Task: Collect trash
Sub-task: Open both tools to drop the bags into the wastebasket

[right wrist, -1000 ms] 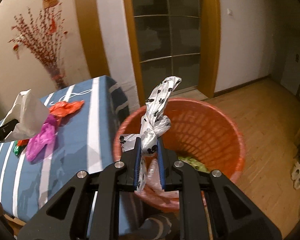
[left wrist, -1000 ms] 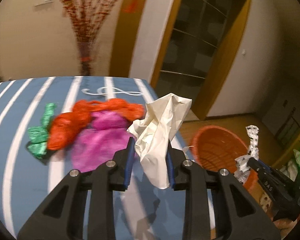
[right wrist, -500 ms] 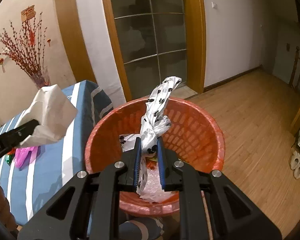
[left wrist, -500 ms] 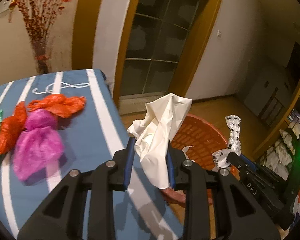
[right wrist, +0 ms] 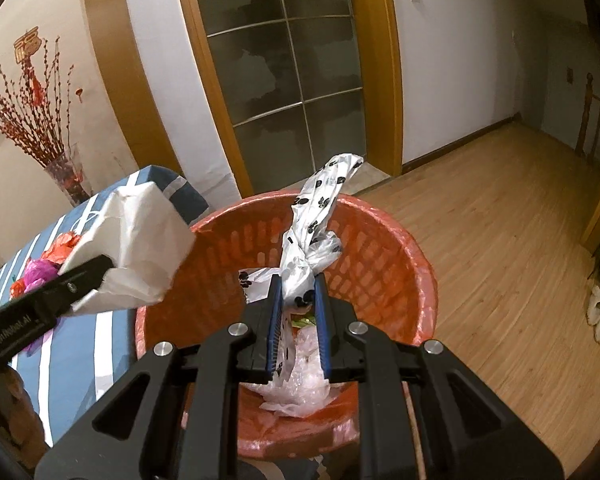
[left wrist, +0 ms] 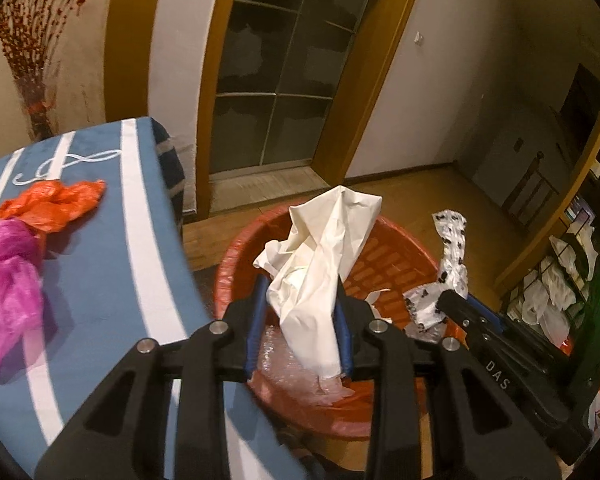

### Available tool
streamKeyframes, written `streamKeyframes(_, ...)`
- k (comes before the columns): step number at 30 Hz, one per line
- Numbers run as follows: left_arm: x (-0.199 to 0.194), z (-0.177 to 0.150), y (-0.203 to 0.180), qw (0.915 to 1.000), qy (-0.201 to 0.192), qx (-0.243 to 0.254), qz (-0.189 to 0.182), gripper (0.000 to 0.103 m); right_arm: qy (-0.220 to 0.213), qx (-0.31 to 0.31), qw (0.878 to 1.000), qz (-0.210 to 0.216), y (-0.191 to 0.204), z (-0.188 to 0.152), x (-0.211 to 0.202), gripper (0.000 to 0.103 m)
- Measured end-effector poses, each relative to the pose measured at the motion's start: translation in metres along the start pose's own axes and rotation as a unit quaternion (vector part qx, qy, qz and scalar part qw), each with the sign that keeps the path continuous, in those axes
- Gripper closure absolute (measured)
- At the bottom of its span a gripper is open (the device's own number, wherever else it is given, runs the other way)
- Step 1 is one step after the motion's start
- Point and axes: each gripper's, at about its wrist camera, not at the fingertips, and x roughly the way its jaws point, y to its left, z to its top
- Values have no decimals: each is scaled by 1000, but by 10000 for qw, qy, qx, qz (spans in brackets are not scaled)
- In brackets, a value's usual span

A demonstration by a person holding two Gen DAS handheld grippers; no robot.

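Observation:
My left gripper (left wrist: 300, 300) is shut on a crumpled white plastic bag (left wrist: 320, 256) and holds it above the near rim of the orange trash basket (left wrist: 240, 256). My right gripper (right wrist: 298, 284) is shut on a white bag with black paw prints (right wrist: 320, 216) and holds it over the inside of the basket (right wrist: 380, 264). Clear and white plastic lies in the basket's bottom (right wrist: 304, 384). From the right wrist view the left gripper (right wrist: 100, 272) with its white bag (right wrist: 140, 248) is at the basket's left rim. The right gripper (left wrist: 444, 300) shows at the basket's right side.
The blue table with white stripes (left wrist: 112, 280) stands left of the basket and bears an orange bag (left wrist: 56, 204) and a magenta bag (left wrist: 8, 276). A glass door (right wrist: 284, 80), wooden floor (right wrist: 500, 240) and a vase of red branches (right wrist: 40, 120) lie behind.
Both grippers moved from the table side towards the basket. The left one carried the white bag off the table to the basket's rim; the right one now holds the spotted bag deeper over the basket.

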Motion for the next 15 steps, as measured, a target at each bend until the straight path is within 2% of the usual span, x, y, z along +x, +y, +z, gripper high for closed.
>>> streamKeyframes(1,5,0,-2,10000,39,9,-7,70,-2,13,10000,11,0,0,1,87)
streamKeyframes(4,16,-2,-5,9999,137,14,27,59,27,46,10000,4,-3,-1,4,77)
streamKeyframes(10,21,-8,9,9993,223,-97,269,37,101,93,9998,-131,-12,-10,6,49)
streamKeyframes(11,19,-9,12,9991,225,-118,325,34,104,103,9998,-155,-13,-10,6,42)
streamKeyframes(13,13,-13,21,9984,187,-134,522,21,80,128,9997,-207,-15,-12,4,31)
streamKeyframes(15,7,-16,31,9972,114,-104,733,17,56,124,9996,-256,-14,-14,1,23)
